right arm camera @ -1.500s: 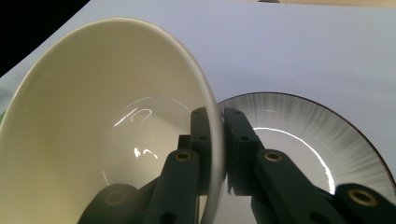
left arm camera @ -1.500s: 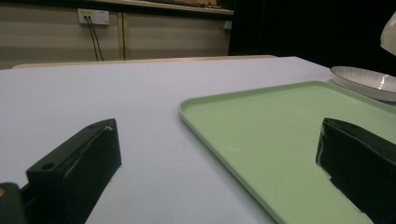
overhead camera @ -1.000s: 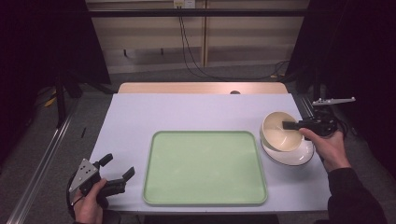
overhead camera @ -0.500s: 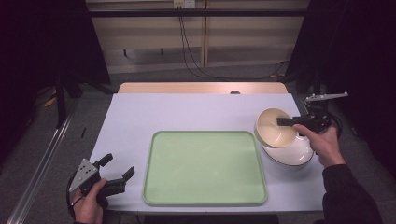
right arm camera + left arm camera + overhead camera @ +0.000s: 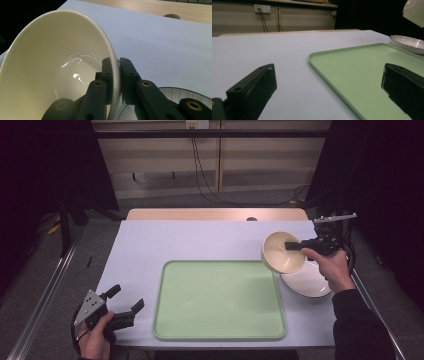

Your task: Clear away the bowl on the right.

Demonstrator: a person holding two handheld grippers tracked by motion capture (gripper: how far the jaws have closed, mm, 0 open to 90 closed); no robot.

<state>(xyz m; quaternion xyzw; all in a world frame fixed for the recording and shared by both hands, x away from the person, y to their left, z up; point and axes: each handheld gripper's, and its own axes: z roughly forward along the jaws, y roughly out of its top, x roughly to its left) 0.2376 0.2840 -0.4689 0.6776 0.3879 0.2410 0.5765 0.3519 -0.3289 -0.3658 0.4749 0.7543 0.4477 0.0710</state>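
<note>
From above, the right gripper (image 5: 295, 246) grasps a cream bowl (image 5: 282, 252) by its rim, lifted clear of the white plate (image 5: 309, 282) at the desk's (image 5: 200, 240) right edge; the green tray (image 5: 220, 300) beside it lies bare, so the bowl's placement, perhaps there, remains undone. The left gripper view shows released fingers (image 5: 252, 91) idle near the front left corner. The right gripper view shows fingers (image 5: 127, 72) clenched across the bowl's wall; nothing blocks the tray.
</note>
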